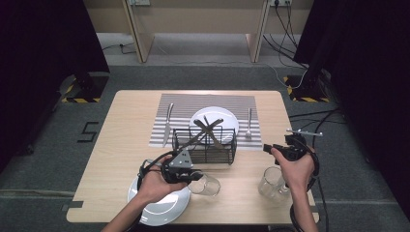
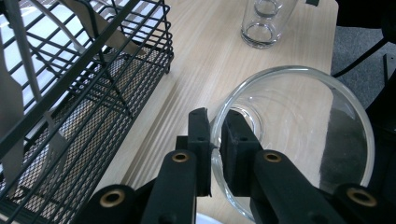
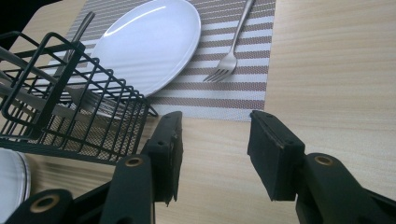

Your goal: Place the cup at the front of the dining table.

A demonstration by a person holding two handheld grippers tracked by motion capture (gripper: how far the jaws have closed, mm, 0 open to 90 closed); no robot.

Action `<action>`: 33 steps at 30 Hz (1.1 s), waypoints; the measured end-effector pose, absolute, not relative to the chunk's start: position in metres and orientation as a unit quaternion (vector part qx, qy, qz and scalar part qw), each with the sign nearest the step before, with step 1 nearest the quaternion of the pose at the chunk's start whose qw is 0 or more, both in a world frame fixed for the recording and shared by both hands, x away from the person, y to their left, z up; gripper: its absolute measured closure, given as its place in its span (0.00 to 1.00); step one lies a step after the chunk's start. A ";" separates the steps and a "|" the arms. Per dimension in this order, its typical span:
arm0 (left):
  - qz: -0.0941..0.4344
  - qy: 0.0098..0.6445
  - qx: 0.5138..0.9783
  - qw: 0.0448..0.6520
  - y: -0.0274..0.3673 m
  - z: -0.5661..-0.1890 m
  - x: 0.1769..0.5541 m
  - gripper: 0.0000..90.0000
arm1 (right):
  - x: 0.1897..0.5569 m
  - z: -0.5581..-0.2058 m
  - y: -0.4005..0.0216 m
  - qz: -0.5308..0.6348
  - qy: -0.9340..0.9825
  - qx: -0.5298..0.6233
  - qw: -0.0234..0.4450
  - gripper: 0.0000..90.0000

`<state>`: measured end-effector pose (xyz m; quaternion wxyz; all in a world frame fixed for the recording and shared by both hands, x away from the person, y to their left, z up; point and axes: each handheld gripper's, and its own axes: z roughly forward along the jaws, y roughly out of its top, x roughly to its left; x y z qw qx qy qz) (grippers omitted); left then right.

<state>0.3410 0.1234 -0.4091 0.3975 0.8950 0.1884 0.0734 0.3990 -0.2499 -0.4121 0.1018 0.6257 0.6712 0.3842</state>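
Observation:
My left gripper (image 1: 196, 177) (image 2: 215, 140) is shut on the rim of a clear drinking glass (image 1: 208, 186) (image 2: 303, 135), one jaw inside the rim and one outside. The glass is tipped toward the gripper, just in front of the black wire basket (image 1: 205, 145) (image 2: 79, 98). A second clear glass (image 1: 271, 182) (image 2: 267, 21) stands upright at the front right, beside the right hand. My right gripper (image 1: 267, 148) (image 3: 215, 154) hovers open above bare tabletop, right of the basket (image 3: 70, 116), with nothing between its jaws.
A striped placemat (image 1: 179, 104) (image 3: 224, 93) carries a white plate (image 1: 227, 118) (image 3: 149, 42), a knife (image 1: 167, 123) on its left and a fork (image 1: 249, 123) (image 3: 231, 46) on its right. The basket holds several utensils. Another white plate (image 1: 162, 208) (image 3: 9, 177) lies front left.

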 end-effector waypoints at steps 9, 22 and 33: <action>0.070 0.188 0.895 0.398 0.131 -0.405 0.337 0.92 | 0.399 -0.412 -0.249 0.385 0.670 0.626 0.102 0.61; 0.078 0.200 0.888 0.407 0.145 -0.400 0.332 0.92 | 0.399 -0.412 -0.250 0.385 0.670 0.626 0.104 0.60; 0.089 0.212 0.882 0.412 0.160 -0.396 0.328 0.92 | 0.399 -0.412 -0.250 0.386 0.671 0.624 0.103 0.60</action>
